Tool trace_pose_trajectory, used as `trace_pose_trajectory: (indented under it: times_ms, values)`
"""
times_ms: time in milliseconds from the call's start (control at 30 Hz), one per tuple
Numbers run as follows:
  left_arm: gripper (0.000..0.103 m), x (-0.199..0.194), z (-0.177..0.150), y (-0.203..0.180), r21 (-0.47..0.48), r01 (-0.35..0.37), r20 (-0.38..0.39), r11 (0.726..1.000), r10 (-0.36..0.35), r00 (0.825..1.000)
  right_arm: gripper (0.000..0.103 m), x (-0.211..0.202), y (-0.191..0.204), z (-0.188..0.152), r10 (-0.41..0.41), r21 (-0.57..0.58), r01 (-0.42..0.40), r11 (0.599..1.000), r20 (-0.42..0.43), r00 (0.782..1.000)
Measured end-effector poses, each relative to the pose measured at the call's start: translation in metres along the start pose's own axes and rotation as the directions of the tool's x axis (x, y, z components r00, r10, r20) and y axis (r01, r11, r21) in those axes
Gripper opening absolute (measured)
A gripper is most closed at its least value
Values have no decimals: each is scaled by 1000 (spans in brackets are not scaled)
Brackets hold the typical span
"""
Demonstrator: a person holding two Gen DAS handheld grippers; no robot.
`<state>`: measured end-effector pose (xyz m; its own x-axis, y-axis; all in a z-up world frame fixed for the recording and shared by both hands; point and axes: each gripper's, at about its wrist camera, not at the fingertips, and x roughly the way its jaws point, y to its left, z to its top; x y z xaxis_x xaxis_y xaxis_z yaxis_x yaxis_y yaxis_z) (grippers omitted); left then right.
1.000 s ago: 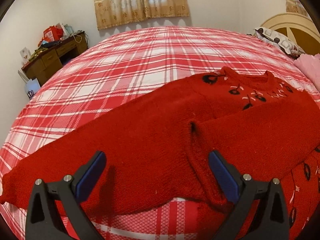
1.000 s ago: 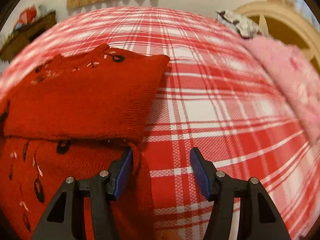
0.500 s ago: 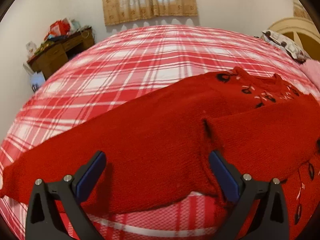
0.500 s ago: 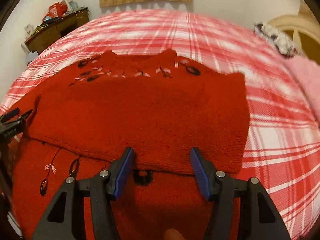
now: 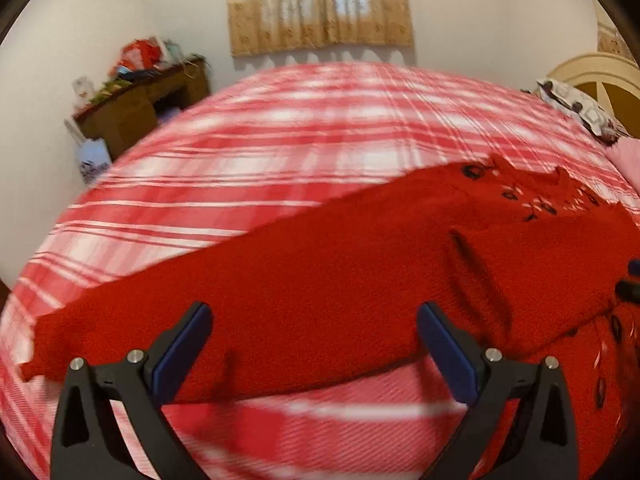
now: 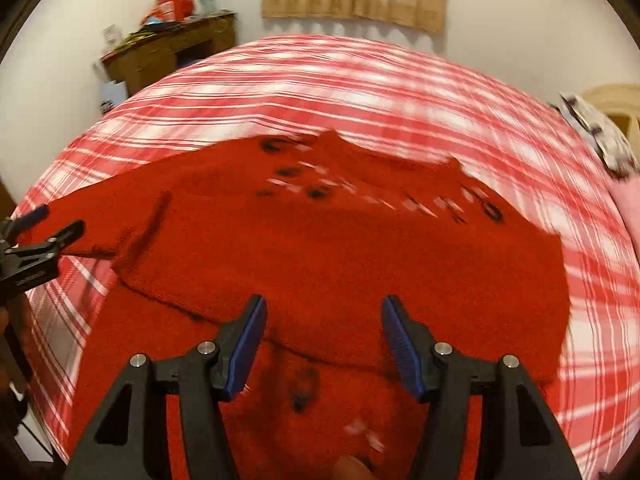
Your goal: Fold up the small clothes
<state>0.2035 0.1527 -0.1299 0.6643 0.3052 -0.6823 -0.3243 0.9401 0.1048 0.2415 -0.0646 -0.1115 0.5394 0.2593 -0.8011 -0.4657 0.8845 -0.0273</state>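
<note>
Left gripper (image 5: pixel 312 344) jaws spread wide, nothing between the pads, hovering over the outstretched sleeve (image 5: pixel 208 300) of a red sweater (image 6: pixel 340 248); right gripper (image 6: pixel 322 344) also parted and empty, poised above the middle of the sweater near the lower edge of a flap already folded across the chest. Sweater lies flat on a red-and-white plaid bed (image 6: pixel 360 88), neckline with small dark-and-white motifs toward the far side. Progress judged from the layout: the sleeve on the right side looks folded in over the body, its edge running across the front, so one fold is done. The sleeve on the left side lies stretched straight out over the bedspread, unfolded, cuff toward the left edge of the left wrist view. Left to do, as a guess: bring that sleeve in over the body, then fold the body up from the hem, which is mostly out of frame below the grippers. Both views are motion-blurred, so fine creases cannot be read. Around the bed: wooden desk (image 5: pixel 140 104) with clutter at far left, curtain (image 5: pixel 320 4) on the back wall, pink cloth (image 5: pixel 626 164) and a pillow (image 5: pixel 576 110) near the headboard at right
</note>
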Motion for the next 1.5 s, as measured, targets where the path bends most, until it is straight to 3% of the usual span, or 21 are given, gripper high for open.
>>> trace_pose_trajectory:
  times_ms: [167, 233, 300, 400, 467, 500, 533, 567, 800, 967, 1200, 1233, 1300, 1333, 1367, 1500]
  values:
    - [103, -20, -11, 57, 37, -149, 26, 988, 148, 989, 61, 40, 49, 2, 121, -67, -128, 990, -91, 988]
    - [103, -21, -15, 87, 22, -203, 6, 979, 203, 979, 61, 34, 72, 1, 76, -135, -81, 988, -45, 996]
    - [103, -23, -20, 116, -7, -245, -10, 970, 245, 970, 61, 29, 79, 4, 128, -127, -131, 983, -30, 991]
    - [103, -26, -29, 164, -79, -303, -41, 950, 300, 953, 61, 21, 91, 7, 108, -157, -102, 982, 35, 993]
    - [103, -26, -33, 183, -115, -335, -48, 935, 332, 942, 61, 40, 101, 4, 168, -170, -173, 970, -44, 985]
    - [103, -27, -36, 190, -129, -343, -51, 930, 339, 939, 67, 46, 106, -1, 164, -187, -175, 967, -70, 984]
    - [103, -27, -40, 199, -153, -342, -58, 927, 337, 940, 68, 42, 112, -7, 129, -242, -124, 962, 5, 992]
    - [103, -25, -42, 206, -180, -337, -67, 924, 330, 942, 68, 41, 115, -11, 111, -251, -102, 963, 23, 994]
    - [91, -20, -58, 237, -322, -309, -105, 895, 290, 951, 70, 45, 107, -12, 123, -198, -113, 974, 38, 992]
    - [70, -11, -61, 237, -358, -255, -118, 898, 228, 967, 71, 44, 108, -14, 123, -193, -112, 975, 46, 991]
    - [69, 2, -56, 236, -386, -216, -126, 897, 181, 975, 72, 44, 107, -16, 122, -188, -110, 976, 54, 991]
    - [66, 3, -55, 235, -380, -214, -123, 900, 180, 976, 72, 43, 106, -16, 123, -187, -111, 976, 55, 991]
    - [44, 3, -53, 233, -376, -181, -110, 909, 150, 982, 72, 43, 106, -16, 123, -185, -111, 976, 56, 991]
    - [22, 3, -52, 232, -374, -155, -104, 914, 125, 987, 72, 44, 106, -16, 123, -184, -111, 977, 57, 991]
    - [13, 3, -52, 230, -368, -144, -103, 919, 114, 988, 72, 44, 106, -16, 123, -184, -111, 977, 57, 991]
    - [13, -5, -48, 224, -350, -116, -77, 929, 94, 993, 73, 43, 105, -17, 120, -181, -107, 978, 59, 991]
